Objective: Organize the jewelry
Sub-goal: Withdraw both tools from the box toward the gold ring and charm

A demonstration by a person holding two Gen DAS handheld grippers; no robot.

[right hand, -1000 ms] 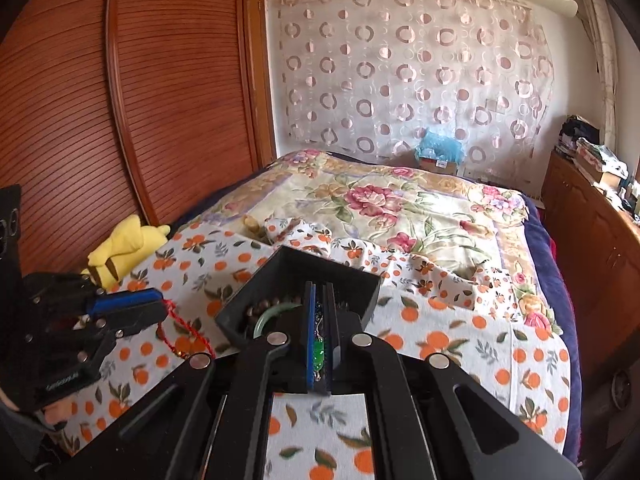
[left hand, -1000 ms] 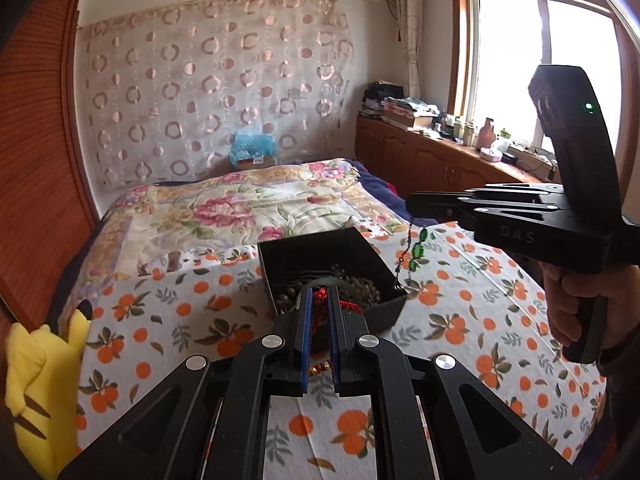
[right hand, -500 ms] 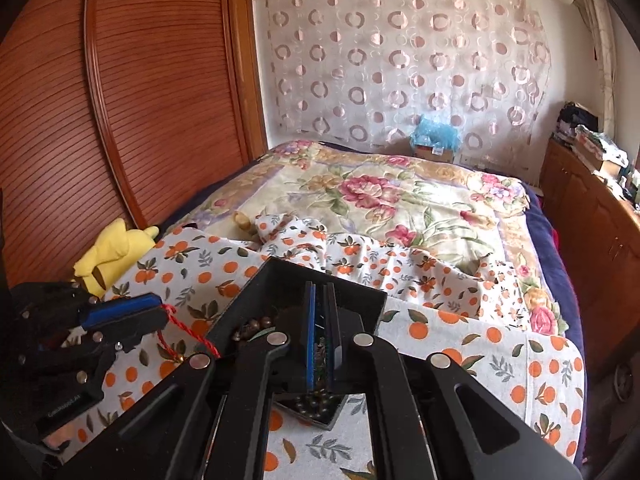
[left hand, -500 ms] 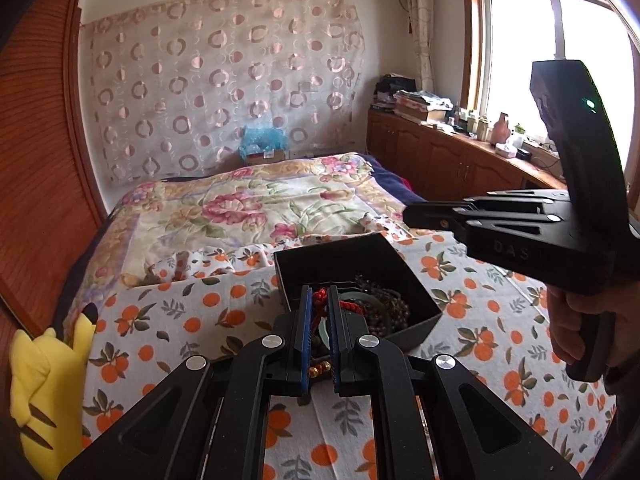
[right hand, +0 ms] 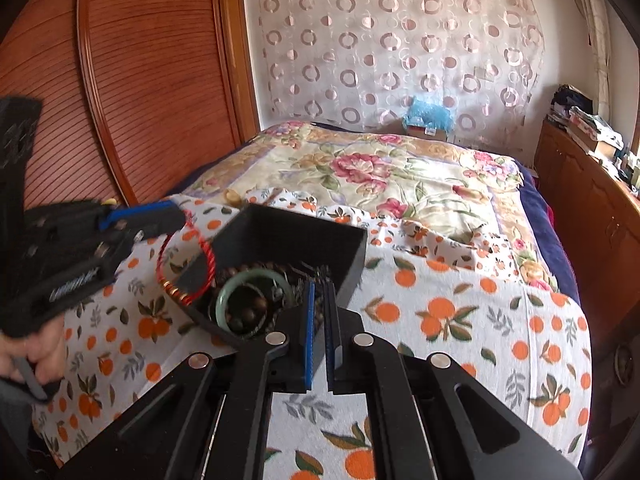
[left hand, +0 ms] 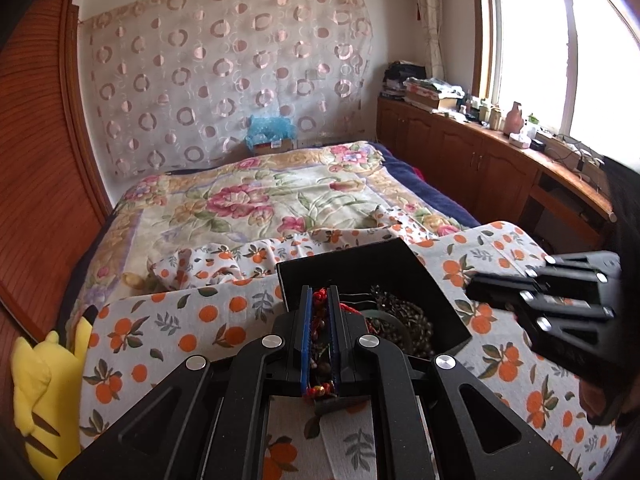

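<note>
A black open box [left hand: 372, 268] [right hand: 296, 232] sits on the orange-print cloth and holds a green bangle [right hand: 256, 280], dark bead strings [left hand: 404, 316] and other jewelry. My left gripper [left hand: 319, 300] is shut on a red cord bracelet [right hand: 188, 268] with gold beads, which hangs over the box's near-left corner. It also shows in the right wrist view [right hand: 176, 216]. My right gripper [right hand: 319, 292] hangs over the box with its jaws nearly closed and nothing visible between them. It shows at the right in the left wrist view [left hand: 480, 292].
The orange-print cloth [right hand: 460, 320] covers the near part of a bed with a floral quilt [left hand: 260, 196]. A yellow plush toy [left hand: 40, 380] lies at the left edge. A wooden wardrobe [right hand: 120, 80] stands left, and wooden cabinets [left hand: 460, 156] under the window stand right.
Both grippers moved in over the box. The green beaded piece that hung from my right gripper is no longer seen in it. The red bracelet stays in my left gripper.
</note>
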